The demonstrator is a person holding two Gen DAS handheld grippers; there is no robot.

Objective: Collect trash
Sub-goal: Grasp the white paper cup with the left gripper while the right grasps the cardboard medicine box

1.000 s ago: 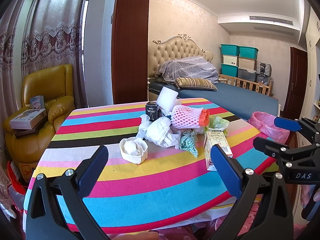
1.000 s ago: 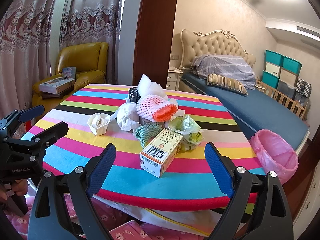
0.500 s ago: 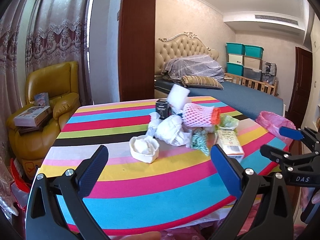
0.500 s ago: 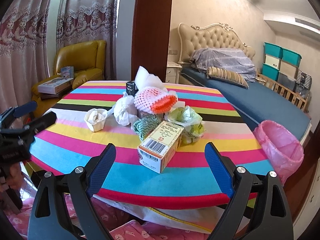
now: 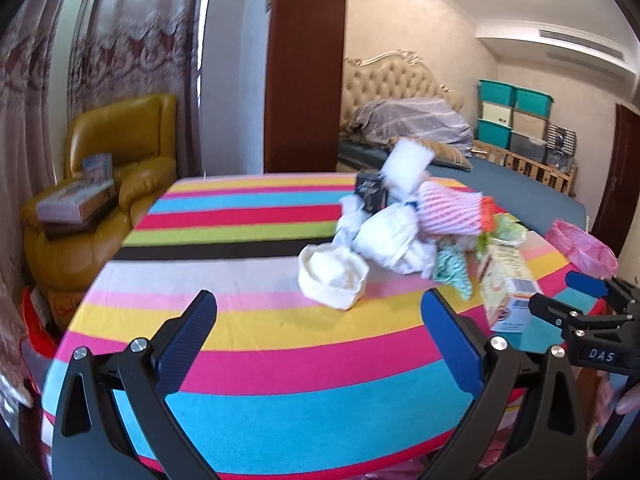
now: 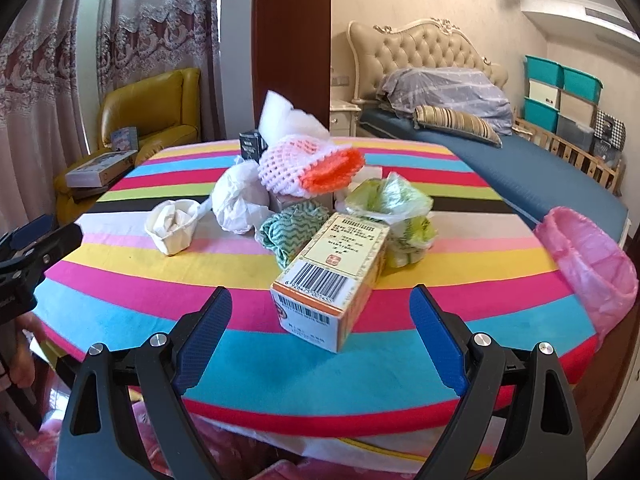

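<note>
On table [image 6: 460,364]: one carton [image 6: 332,276], one cup [image 6: 172,226].

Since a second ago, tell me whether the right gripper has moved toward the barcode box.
Yes. The right gripper has come closer: the barcode box looms larger between its open jaws on the striped table.

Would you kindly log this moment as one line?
left gripper open | right gripper open, facing barcoded cardboard box | nothing held

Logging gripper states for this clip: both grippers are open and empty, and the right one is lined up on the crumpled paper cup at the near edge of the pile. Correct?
Not quite. The right gripper is lined up on the barcoded carton, as the right wrist view shows; the paper cup sits well off to its left. Both grippers, including the left gripper, are open and empty.
</note>
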